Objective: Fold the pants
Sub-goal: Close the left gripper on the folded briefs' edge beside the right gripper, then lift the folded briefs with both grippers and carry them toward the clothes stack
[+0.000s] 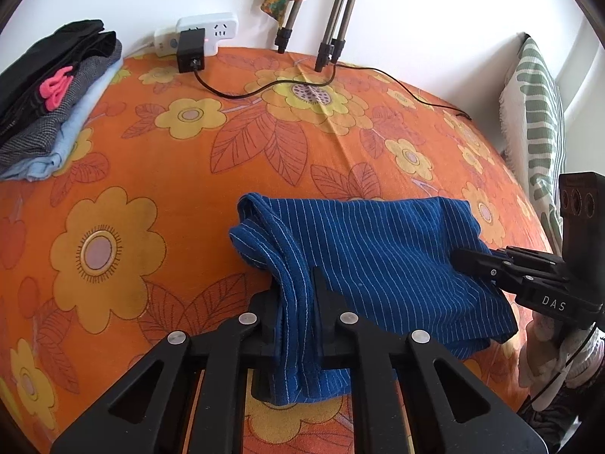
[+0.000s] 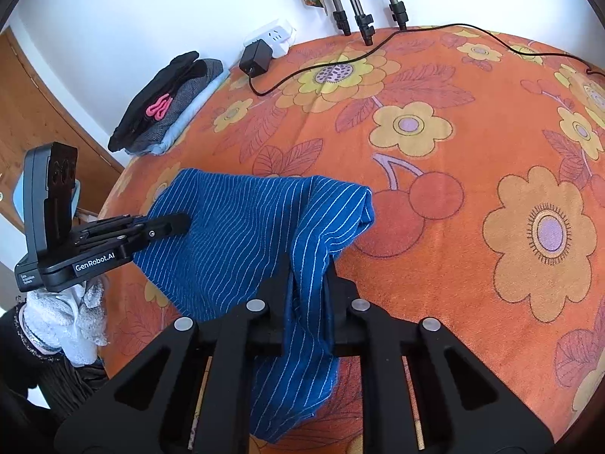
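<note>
Two hand-held grippers are working on one pair of blue pinstriped pants [image 1: 378, 249], which is lying on a bed covered by an orange floral bedspread [image 1: 159, 174]. The left hand-held gripper [image 1: 295, 302] is clenching a bunched edge of the pants between its two fingers; fabric is hanging down below the fingertips. The right hand-held gripper [image 2: 306, 287] is likewise grasping the opposite bunched edge of the pants, with cloth draping beneath its fingers. Each device is appearing in the other's view: the right one [image 1: 476, 261] to the right of the left one, the left one [image 2: 170, 225] to the left of the right one, both pressing into the blue fabric. The pants are spanning the gap between the two.

Ahead and to the left of the left hand-held gripper, one stack of folded clothes [image 1: 49, 102] is resting near the wall, with a pink item on top. One white power strip [image 1: 204, 34] is sitting at the far edge of the bed, carrying one black adapter [image 1: 191, 51]; its cable [image 1: 264, 89] is trailing across the bedspread. Three tripod legs [image 2: 363, 11] are standing beyond it. One green-striped pillow [image 1: 537, 113] is leaning far right of the left hand-held gripper. A white-gloved hand [image 2: 64, 317] is showing below the left device.
</note>
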The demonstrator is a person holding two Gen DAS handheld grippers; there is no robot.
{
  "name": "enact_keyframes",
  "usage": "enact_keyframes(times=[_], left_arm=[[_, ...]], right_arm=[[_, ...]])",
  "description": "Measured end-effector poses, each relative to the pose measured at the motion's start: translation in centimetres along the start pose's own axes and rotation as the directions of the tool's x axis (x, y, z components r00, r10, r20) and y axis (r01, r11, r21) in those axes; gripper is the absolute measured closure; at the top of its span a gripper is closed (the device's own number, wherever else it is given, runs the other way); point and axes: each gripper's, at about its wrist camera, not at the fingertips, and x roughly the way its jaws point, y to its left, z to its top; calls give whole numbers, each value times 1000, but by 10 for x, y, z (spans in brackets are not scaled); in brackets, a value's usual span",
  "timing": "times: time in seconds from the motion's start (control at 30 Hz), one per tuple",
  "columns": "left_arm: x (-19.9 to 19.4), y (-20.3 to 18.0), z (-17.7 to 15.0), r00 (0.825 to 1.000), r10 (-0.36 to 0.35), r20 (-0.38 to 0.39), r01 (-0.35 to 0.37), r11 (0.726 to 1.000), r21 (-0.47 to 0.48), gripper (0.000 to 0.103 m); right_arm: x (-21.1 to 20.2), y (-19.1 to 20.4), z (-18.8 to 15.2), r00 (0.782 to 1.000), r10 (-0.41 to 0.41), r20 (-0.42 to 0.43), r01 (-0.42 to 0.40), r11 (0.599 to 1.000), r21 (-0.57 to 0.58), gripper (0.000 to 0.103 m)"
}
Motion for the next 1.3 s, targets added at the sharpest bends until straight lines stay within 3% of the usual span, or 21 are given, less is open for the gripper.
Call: enact_keyframes(times=[0.43,0.73,0.97,1.3], left_arm=[[-31,-9,5,996,-9,89,7,1000,25,93],[-67,4,19,983,-3,184,2,1000,2,93],[-99,35,37,962,27,271,-16,999,-41,93],[-145,94,65,924,99,371,-67,993,-97,93]], right_arm=[[-24,25,11,997,9,81,-5,999,-48,91],[-44,54,32,987,37,154,-25,997,-76,92],[-44,86,59,979,59,195,-38,993,-113,92],[-22,145,128,967,104,230,-59,979,-194,92]])
